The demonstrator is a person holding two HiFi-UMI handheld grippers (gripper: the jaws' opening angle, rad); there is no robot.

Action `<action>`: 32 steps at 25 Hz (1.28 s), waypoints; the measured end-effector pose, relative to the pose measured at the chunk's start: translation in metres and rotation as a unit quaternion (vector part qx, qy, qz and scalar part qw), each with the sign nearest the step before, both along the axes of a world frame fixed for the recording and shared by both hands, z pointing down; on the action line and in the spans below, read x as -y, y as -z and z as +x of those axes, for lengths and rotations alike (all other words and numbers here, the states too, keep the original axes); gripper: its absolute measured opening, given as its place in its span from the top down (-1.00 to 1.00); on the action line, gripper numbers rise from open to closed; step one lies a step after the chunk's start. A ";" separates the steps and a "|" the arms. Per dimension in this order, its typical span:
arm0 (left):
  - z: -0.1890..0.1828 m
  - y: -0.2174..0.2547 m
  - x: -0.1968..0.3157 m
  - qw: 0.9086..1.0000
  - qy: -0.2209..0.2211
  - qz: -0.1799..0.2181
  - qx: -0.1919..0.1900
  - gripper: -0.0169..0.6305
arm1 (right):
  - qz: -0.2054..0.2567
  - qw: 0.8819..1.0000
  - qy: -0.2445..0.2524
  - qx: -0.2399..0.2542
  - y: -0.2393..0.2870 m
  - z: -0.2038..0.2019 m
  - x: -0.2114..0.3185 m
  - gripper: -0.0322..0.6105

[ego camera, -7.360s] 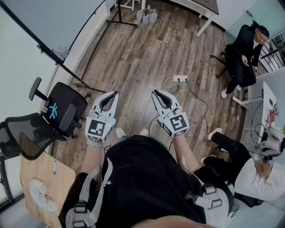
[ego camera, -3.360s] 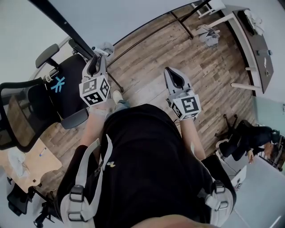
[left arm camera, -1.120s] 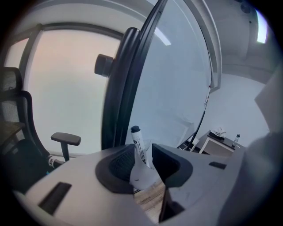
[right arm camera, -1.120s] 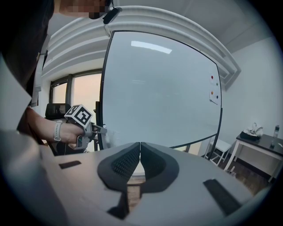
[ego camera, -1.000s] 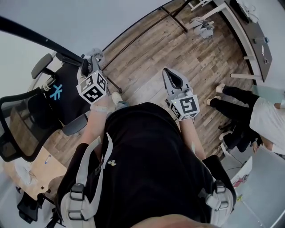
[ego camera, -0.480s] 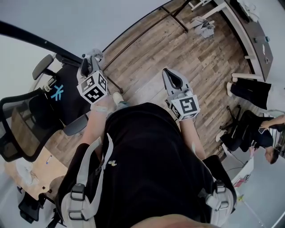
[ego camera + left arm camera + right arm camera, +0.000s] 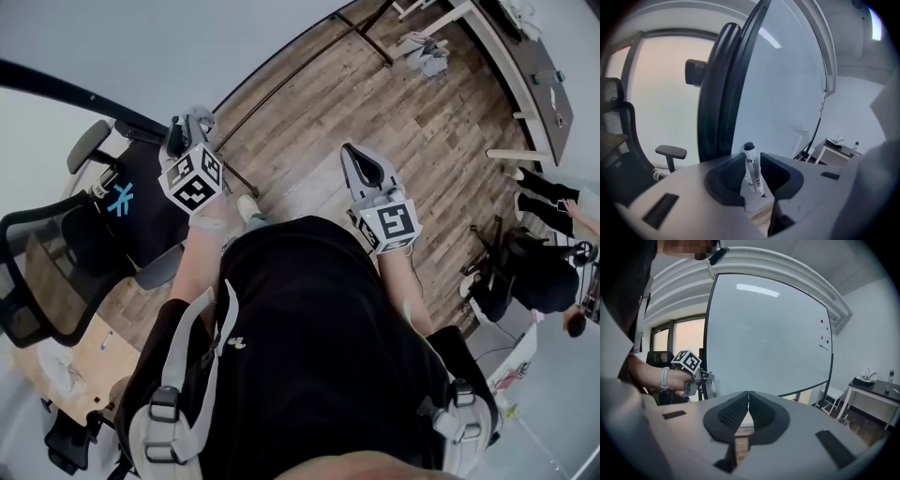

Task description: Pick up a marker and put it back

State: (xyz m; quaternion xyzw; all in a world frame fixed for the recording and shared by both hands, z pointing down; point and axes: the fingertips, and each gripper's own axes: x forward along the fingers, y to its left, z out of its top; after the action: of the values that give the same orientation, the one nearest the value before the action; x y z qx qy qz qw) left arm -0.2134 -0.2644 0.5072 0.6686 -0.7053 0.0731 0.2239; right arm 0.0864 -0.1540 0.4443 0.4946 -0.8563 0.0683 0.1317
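A white marker [image 7: 753, 170] with a black cap stands nearly upright between the jaws of my left gripper [image 7: 751, 177], which is shut on it. In the head view the left gripper [image 7: 184, 133] is raised at the upper left, close to the whiteboard's dark frame [image 7: 66, 86]. The whiteboard's edge [image 7: 733, 89] fills the left gripper view just behind the marker. My right gripper [image 7: 365, 176] hangs over the wooden floor, jaws pressed together with nothing between them. The right gripper view shows its shut jaws [image 7: 748, 406] facing the whiteboard [image 7: 764, 338], with the left gripper [image 7: 696, 376] at the board's left edge.
A black office chair [image 7: 122, 202] stands just left of me, a mesh chair [image 7: 42, 272] beside it. A wooden desk corner [image 7: 70, 361] lies at lower left. The whiteboard's stand legs [image 7: 281, 80] cross the floor. People [image 7: 544, 262] are at the right, tables [image 7: 525, 56] at upper right.
The left gripper has stayed at the whiteboard's edge with the marker, shifting slightly up and left. The right gripper has barely moved. The people at the right have moved about.
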 end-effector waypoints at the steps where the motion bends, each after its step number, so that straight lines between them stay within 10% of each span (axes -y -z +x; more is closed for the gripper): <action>1: -0.001 0.000 0.001 1.000 0.000 0.000 -0.002 0.65 | 0.000 1.000 -0.001 0.001 0.000 0.000 0.000 0.85; 16: 0.040 0.039 0.003 0.993 -0.080 0.057 0.064 0.72 | 0.009 1.000 -0.027 0.003 0.006 0.021 -0.015 0.85; 25: 0.096 0.103 0.006 0.960 -0.162 0.136 0.185 0.73 | 0.026 0.997 -0.065 0.010 0.020 0.055 -0.031 0.85; 32: 0.151 0.128 0.004 0.942 -0.221 0.170 0.186 0.73 | 0.040 0.994 -0.103 0.016 0.029 0.085 -0.046 0.85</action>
State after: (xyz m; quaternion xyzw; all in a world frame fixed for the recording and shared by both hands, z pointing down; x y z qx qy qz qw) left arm -0.0622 -0.2681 0.3787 0.8103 -0.5708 0.1229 -0.0498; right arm 0.1709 -0.1080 0.4150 0.5843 -0.8046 0.0556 0.0901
